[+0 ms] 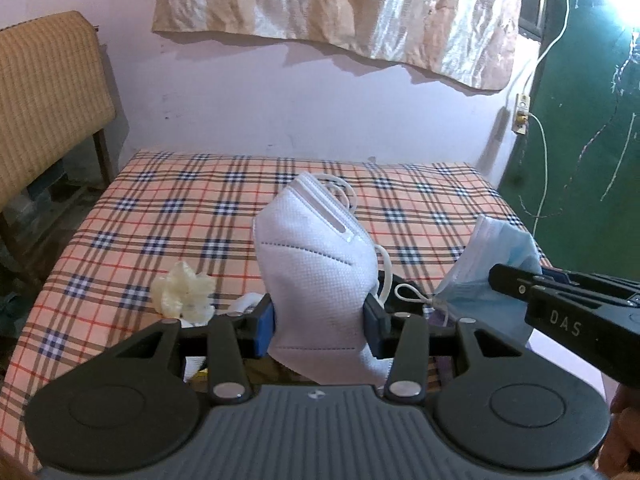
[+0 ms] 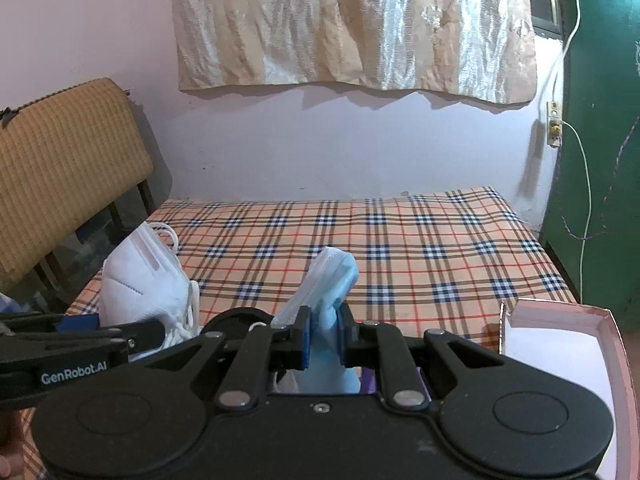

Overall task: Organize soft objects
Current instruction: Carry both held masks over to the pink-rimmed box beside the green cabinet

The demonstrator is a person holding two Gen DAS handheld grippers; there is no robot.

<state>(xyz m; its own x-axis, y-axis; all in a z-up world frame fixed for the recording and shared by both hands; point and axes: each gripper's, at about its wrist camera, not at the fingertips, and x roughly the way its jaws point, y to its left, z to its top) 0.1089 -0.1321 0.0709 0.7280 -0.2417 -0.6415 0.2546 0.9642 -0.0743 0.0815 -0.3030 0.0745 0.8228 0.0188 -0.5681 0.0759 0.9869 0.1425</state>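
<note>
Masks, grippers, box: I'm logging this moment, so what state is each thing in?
left gripper: shut on the white mask
white mask: folded, held upright above the bed
right gripper: shut on the blue mask
blue mask: bunched, held upright
box: open, white inside, nothing seen in the visible part
crumpled cream wad: loose on the plaid bedcover

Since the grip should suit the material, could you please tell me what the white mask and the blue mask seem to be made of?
White mask: looks like matte nonwoven fabric, going by its fine dimpled texture, stitched seams and stiff folded shape, held in the left gripper.

Blue mask: seemingly thin, soft pleated nonwoven, matte, crumpled where the right gripper pinches it.
</note>
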